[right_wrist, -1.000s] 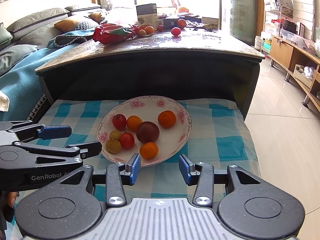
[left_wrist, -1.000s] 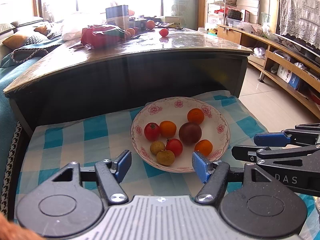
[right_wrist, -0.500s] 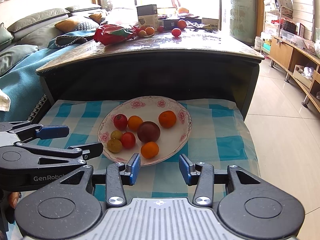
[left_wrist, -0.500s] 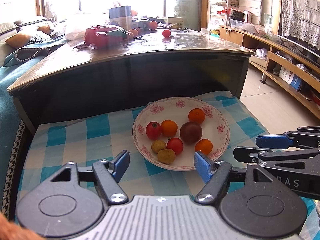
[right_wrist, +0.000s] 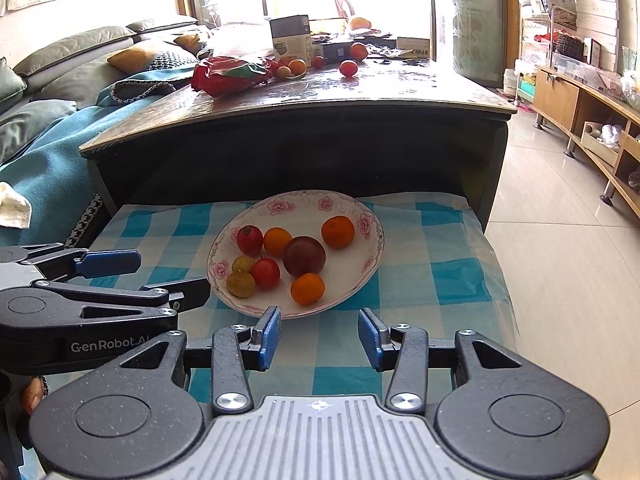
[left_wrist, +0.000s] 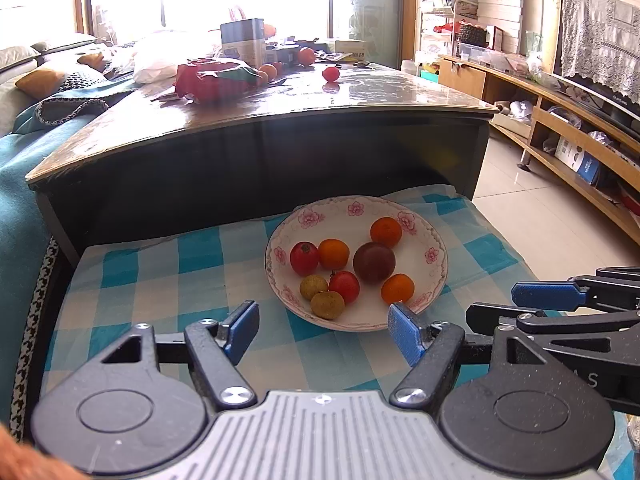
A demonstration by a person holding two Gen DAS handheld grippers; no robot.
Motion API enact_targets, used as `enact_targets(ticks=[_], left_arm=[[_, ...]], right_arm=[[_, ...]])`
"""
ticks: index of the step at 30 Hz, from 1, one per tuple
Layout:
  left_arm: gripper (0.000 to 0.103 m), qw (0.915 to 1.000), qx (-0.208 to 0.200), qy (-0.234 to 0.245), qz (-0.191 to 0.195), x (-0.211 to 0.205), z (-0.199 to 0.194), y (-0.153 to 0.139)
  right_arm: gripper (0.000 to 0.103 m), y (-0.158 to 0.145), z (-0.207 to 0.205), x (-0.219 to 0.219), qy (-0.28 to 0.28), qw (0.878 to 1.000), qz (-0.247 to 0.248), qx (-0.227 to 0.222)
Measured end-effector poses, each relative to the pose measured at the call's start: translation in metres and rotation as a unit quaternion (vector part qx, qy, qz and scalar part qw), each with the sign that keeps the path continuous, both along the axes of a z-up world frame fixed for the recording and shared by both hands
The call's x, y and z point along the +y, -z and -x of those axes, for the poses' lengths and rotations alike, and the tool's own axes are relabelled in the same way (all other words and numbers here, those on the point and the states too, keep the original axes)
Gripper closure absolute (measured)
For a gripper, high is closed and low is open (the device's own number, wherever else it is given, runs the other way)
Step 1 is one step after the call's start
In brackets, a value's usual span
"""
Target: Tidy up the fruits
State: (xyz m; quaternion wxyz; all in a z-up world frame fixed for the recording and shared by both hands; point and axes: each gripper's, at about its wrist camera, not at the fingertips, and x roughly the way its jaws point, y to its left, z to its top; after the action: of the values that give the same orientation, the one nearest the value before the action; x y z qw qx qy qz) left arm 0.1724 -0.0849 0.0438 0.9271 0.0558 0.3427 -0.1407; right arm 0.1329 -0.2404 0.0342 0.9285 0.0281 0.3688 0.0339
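Note:
A white plate with a pink floral rim sits on a blue checked cloth. It holds a dark plum, three small oranges, two red tomatoes and two yellow-brown longans. My left gripper hovers at the plate's near-left edge, open and empty. My right gripper hovers at the near-right edge, open by a narrower gap, with nothing between its pads.
Just behind the plate rises a dark coffee table with a glossy top, carrying a red bag, a box and loose fruit. A sofa with a teal cover lies left. Tiled floor and a wooden cabinet are right.
The left gripper's jaws have spread slightly wider. Both grippers and the fruits on the plate have otherwise stayed where they were.

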Motion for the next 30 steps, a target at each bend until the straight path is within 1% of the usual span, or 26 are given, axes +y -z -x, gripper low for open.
enact_targets(ticks=[3, 12, 19, 24, 28, 30], left_arm=[[0.023, 1.0000, -0.001, 0.000, 0.000, 0.000, 0.001, 0.000], [0.023, 1.0000, -0.006, -0.004, -0.002, 0.002, 0.021, -0.007], [0.022, 1.0000, -0.004, -0.007, 0.000, 0.005, 0.036, -0.011], [0.022, 0.9999, -0.008, -0.009, -0.007, 0.006, 0.050, -0.015], [0.017, 0.9998, -0.011, -0.017, -0.009, 0.008, 0.060, -0.018], [0.017, 0.9998, -0.010, -0.019, -0.005, 0.010, 0.064, -0.020]], right_arm=[[0.065, -0.001, 0.004, 0.000, 0.002, 1.000, -0.003, -0.001], [0.065, -0.006, 0.018, 0.001, 0.008, 1.000, -0.012, -0.003], [0.063, -0.009, 0.032, 0.004, 0.010, 1.000, -0.016, -0.002], [0.063, -0.011, 0.043, 0.006, 0.013, 1.000, -0.021, -0.003], [0.063, -0.013, 0.053, 0.009, 0.014, 1.000, -0.024, -0.004], [0.063, -0.014, 0.057, 0.010, 0.014, 1.000, -0.025, -0.004]])
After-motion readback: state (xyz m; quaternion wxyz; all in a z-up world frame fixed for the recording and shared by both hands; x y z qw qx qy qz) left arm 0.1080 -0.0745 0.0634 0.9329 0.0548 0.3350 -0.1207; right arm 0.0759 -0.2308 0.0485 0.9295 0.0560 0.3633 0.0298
